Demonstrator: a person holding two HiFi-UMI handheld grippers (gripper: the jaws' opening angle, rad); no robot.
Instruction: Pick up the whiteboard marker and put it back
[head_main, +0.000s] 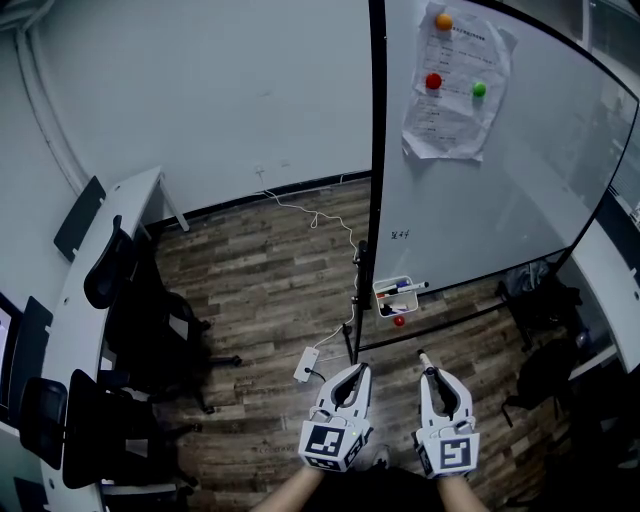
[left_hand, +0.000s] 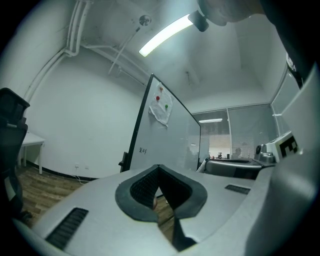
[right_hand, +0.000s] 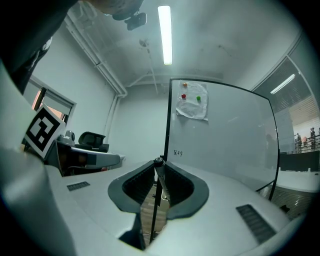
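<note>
The right gripper (right_hand: 158, 167) is clenched on a whiteboard marker (right_hand: 161, 192). The marker lies along the gap between the two jaws, and its dark end pokes out past the tips. The left gripper (left_hand: 159, 170) is squeezed closed too, tips together, with nothing in it. It sits just beside the right one, at its 9 o'clock. Both are held flat and side by side, pointing at the whiteboard (head_main: 530, 170). A bit of each arm shows behind them.

At 11 o'clock from the marker's tip, not touching it, a small white pen box (head_main: 380, 291) sticks to the bottom part of the board. A few markers (head_main: 405, 287) lie in it; one pokes out toward 3 o'clock. A small red magnet (head_main: 399, 321) sits just below the box, at its 6 o'clock.

High on the board, at 12 o'clock from the box, a crumpled sheet of paper (head_main: 458, 85) hangs. An orange magnet (head_main: 443, 20), a red one (head_main: 433, 81) and a green one (head_main: 479, 89) sit on it.

On the wood floor (head_main: 260, 280), at 10 o'clock from the left gripper, lies a white power strip (head_main: 307, 363). Black office chairs (head_main: 150, 310) stand by a white desk (head_main: 100, 260) far off at 9 o'clock.
</note>
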